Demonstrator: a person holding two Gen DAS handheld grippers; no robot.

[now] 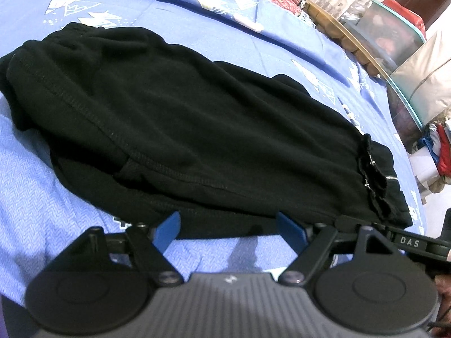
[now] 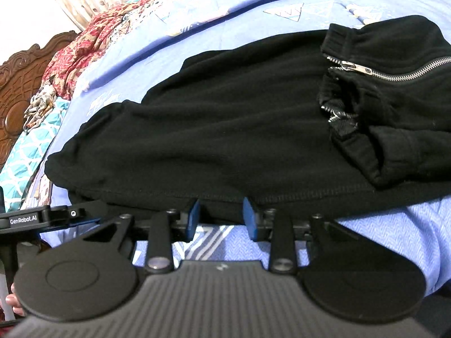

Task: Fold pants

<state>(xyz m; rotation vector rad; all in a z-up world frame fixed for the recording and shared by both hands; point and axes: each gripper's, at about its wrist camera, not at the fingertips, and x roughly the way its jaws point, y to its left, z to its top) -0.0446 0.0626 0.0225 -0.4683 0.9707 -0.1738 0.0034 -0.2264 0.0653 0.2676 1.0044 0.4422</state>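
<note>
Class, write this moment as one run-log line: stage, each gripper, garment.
stage: mid-fold | left gripper: open at near hem | right gripper: open at near hem | black fleece zip-cuffed pants: folded over, flat on blue patterned bedsheet

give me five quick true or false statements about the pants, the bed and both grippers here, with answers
1. The black pants lie on a blue bedsheet. True.
2. The left gripper is clamped on a red towel. False: its blue fingers stand wide apart at the near edge of the pants, with nothing pinched.
3. A metal zipper shows on the pants in the right wrist view. True.
4. The pants are hanging from a hook. False: they lie flat in a folded heap on the bed.
5. The right gripper has narrower jaws than the left, set at the hem of the pants. True; whether they pinch the cloth cannot be told.
</note>
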